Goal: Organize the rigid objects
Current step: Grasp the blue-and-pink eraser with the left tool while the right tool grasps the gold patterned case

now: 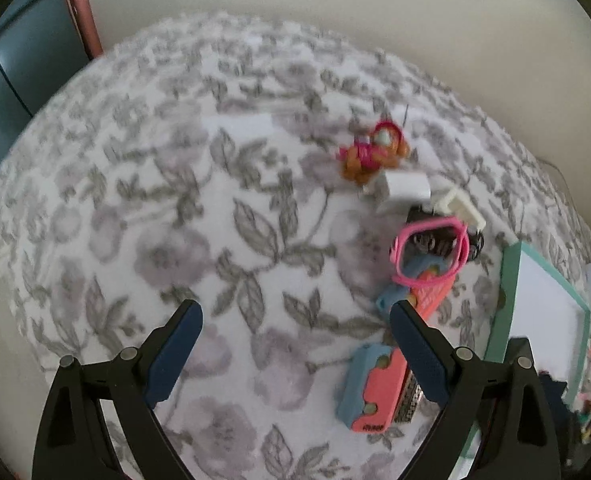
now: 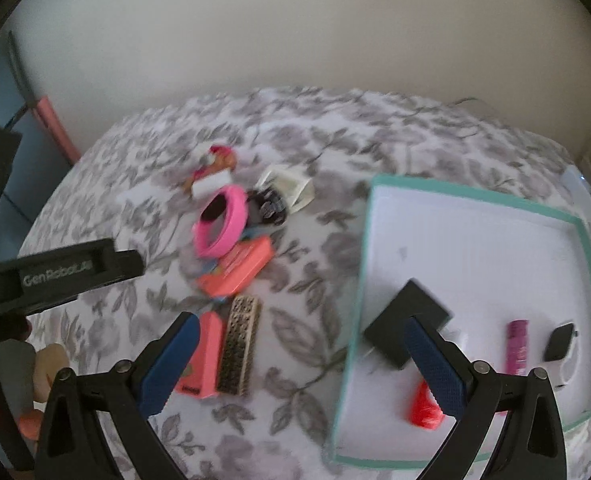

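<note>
Both views show a floral bedspread with small items on it. My left gripper [image 1: 295,306] hovers open over bare fabric. To its right lie a coral-and-blue box [image 1: 371,388], a gold patterned box [image 1: 409,396], a pink bangle [image 1: 431,252], a white block [image 1: 405,188] and an orange toy figure [image 1: 375,152]. My right gripper [image 2: 301,320] is open too, holding nothing. A black adapter [image 2: 405,328] rests on the left edge of the teal-rimmed tray [image 2: 475,200], right behind the right finger. The pink bangle [image 2: 221,224] and gold box [image 2: 239,344] lie left of the tray.
Inside the tray lie a purple tube [image 2: 517,344], a red piece [image 2: 425,404] and a black-and-white item [image 2: 561,348]. The left gripper's body [image 2: 55,276] and a hand reach in from the left. A cream wall stands behind the bed. Both views are motion-blurred.
</note>
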Demonstrator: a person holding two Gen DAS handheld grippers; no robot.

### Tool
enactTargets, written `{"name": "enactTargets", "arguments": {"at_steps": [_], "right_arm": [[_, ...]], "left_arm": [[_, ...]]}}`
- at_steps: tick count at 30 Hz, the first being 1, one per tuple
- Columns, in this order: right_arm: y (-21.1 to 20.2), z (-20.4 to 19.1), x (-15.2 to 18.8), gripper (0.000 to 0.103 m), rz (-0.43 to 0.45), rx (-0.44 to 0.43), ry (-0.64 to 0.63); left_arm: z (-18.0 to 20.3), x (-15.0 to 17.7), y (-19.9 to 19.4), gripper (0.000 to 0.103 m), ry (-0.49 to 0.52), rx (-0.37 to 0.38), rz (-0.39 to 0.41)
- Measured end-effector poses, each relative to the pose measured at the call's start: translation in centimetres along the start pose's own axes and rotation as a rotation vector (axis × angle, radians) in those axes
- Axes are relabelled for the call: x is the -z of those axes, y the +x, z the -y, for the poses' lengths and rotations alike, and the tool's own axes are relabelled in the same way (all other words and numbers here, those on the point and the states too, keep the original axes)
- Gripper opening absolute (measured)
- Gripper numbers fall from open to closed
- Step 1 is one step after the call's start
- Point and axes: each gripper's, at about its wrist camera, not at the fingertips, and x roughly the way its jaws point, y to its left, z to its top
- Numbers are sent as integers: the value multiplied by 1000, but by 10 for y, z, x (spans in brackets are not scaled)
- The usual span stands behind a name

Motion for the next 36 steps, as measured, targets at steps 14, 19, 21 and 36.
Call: {"name": "enactTargets", "arguments": {"at_steps": [14, 19, 21, 36], "right_arm": [[5, 27, 5, 103, -69, 123, 52], [8, 32, 6, 103, -89, 144, 44], [7, 40, 7, 103, -94, 144, 77], [3, 45, 4, 103, -80, 92, 150]], "left_arm": [[38, 28, 44, 95, 109, 84, -200], [39, 36, 51, 95, 114, 76, -220], [36, 39, 54, 95, 113, 64, -220], [41, 41, 45, 50, 187, 103, -207]]}}
